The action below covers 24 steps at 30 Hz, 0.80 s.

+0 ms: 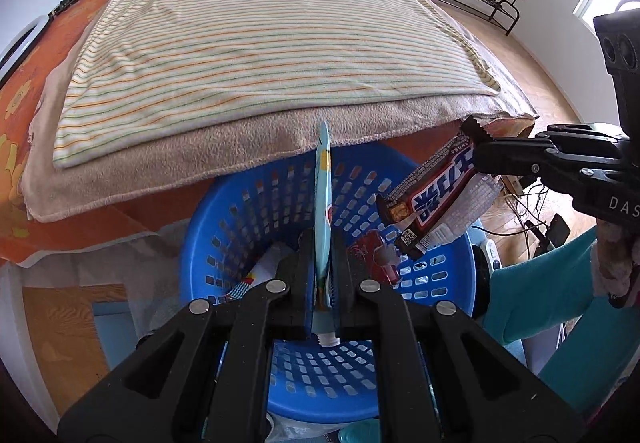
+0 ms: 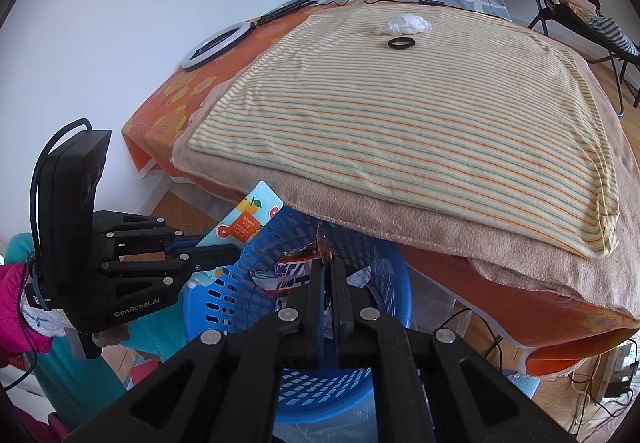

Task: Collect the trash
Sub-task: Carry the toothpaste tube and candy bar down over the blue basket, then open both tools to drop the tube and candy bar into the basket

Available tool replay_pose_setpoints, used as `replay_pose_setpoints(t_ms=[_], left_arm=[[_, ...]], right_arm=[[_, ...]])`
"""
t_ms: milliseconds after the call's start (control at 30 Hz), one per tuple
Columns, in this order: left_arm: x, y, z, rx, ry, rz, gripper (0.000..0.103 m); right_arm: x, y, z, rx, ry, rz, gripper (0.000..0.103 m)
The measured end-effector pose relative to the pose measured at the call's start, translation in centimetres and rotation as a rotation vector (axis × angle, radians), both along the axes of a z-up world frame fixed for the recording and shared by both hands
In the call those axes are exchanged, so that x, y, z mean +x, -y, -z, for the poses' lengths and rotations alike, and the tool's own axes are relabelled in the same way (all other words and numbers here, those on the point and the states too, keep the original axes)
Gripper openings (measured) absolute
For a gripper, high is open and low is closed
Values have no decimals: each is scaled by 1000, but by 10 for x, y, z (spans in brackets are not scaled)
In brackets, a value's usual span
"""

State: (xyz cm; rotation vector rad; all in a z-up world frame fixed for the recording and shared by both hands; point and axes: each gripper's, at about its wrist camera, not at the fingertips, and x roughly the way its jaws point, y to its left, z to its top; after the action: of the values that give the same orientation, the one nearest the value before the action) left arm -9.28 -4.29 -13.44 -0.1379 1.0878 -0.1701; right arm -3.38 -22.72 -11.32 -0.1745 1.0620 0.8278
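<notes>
Clenched on a light-blue tube (image 1: 323, 203), the left hand-held gripper (image 1: 322, 255) hangs over the blue basket (image 1: 240, 219); the right hand-held gripper (image 2: 327, 283) pinches a candy wrapper (image 1: 434, 191) above the same basket.
</notes>
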Motion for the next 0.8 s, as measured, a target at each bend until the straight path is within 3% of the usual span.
replay_pose_setpoints(t_ms=[367,500,567,700,733,800], left_arm=[[-1,1,20,16,-59,-9,5],[0,-1,22,28,-68,-18,5],[0,-3,24,28,-78,-24,5],[0,-4,26,30,-91,-24,5],[0,-3,27,33,-92,-21,8],[0,-2,27,37,-89,-19,24]], right_arm=[[-4,0,19,-30,-50,-5,5],[-4,1,20,-30,-56,-3,10],[-4,1,20,-32,-53,0,21],[-4,1,21,-40,-56,8,25],[-4,2,21,-42,-55,11,28],[-4,2,21,-46,-54,17,30]])
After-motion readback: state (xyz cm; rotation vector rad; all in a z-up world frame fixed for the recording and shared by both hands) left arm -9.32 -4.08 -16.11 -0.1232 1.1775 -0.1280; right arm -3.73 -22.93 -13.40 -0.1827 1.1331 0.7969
